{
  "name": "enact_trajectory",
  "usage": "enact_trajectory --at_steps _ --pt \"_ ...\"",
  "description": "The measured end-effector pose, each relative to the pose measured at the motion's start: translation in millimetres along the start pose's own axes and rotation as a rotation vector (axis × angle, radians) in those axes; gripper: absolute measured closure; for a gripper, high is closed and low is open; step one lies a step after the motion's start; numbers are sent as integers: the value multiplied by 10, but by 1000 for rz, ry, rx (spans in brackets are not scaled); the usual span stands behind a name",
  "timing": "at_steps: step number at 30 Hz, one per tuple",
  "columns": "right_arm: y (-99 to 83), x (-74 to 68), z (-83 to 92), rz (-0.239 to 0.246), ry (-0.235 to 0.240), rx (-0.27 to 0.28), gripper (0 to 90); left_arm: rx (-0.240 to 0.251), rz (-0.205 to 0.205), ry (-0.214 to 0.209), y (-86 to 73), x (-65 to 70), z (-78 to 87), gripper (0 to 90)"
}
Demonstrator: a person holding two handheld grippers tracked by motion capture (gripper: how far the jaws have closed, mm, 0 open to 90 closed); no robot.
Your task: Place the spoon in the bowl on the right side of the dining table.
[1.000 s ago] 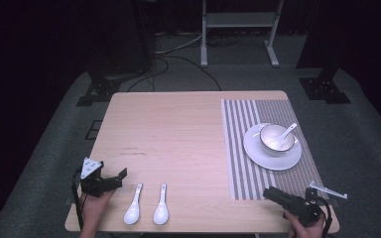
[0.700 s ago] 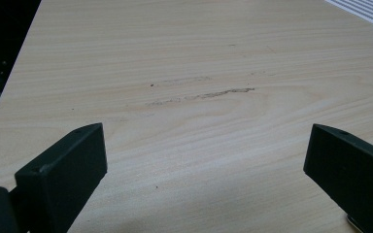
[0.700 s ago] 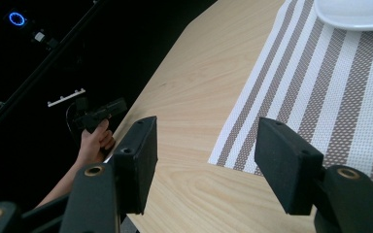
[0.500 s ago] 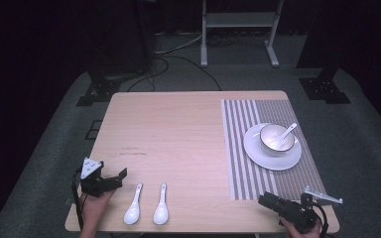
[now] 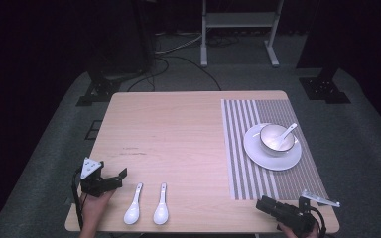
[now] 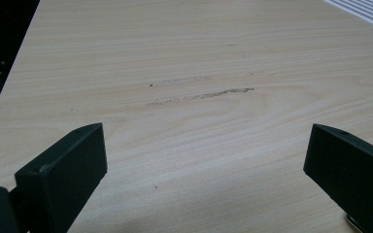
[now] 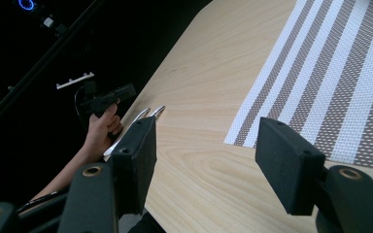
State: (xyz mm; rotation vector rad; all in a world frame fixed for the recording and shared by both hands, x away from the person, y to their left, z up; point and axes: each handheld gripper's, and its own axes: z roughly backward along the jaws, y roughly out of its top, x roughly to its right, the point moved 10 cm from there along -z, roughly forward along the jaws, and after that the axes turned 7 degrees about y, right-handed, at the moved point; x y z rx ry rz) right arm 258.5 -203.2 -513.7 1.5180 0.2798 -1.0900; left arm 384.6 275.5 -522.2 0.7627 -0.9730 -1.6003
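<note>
From the high view we see two white spoons [image 5: 148,206] lying side by side near the table's [image 5: 178,144] front edge, close to its left corner. Beside them we hold the left gripper [image 5: 120,176], jaws spread and empty. At the front right corner we hold the right gripper [image 5: 262,204], likewise spread on nothing. Its own view adds the striped mat's [image 7: 340,77] weave; the left gripper view adds a scuff in the wood.

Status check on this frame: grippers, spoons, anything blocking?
Left gripper open, empty, beside the two loose spoons. Right gripper open, empty, at the placemat's near corner. Nothing lies between grippers and spoons.
</note>
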Motion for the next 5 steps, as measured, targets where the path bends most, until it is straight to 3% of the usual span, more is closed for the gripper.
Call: enact_trajectory --at_steps 5 --pt "-47 13 -36 12 -6 -22 391 1 1 -2 1 0 -1 6"
